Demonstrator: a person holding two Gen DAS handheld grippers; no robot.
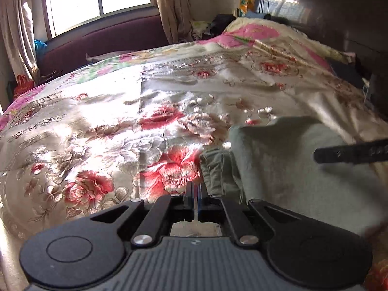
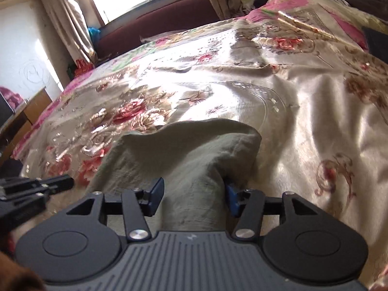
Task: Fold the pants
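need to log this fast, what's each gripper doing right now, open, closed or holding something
left gripper: closed, nothing visibly between its fingers, pants beside it.
right gripper: open, fingers either side of the pants, not pressing on them.

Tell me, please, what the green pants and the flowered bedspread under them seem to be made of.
The pants look like a soft, matte woven cloth, perhaps cotton: dull grey-green, with fine crumples and no shine. The bedspread looks like satin or a similar synthetic: it is glossy, throws bright highlights in the window light, and carries woven or embroidered roses. The exact fibre of either cannot be told.
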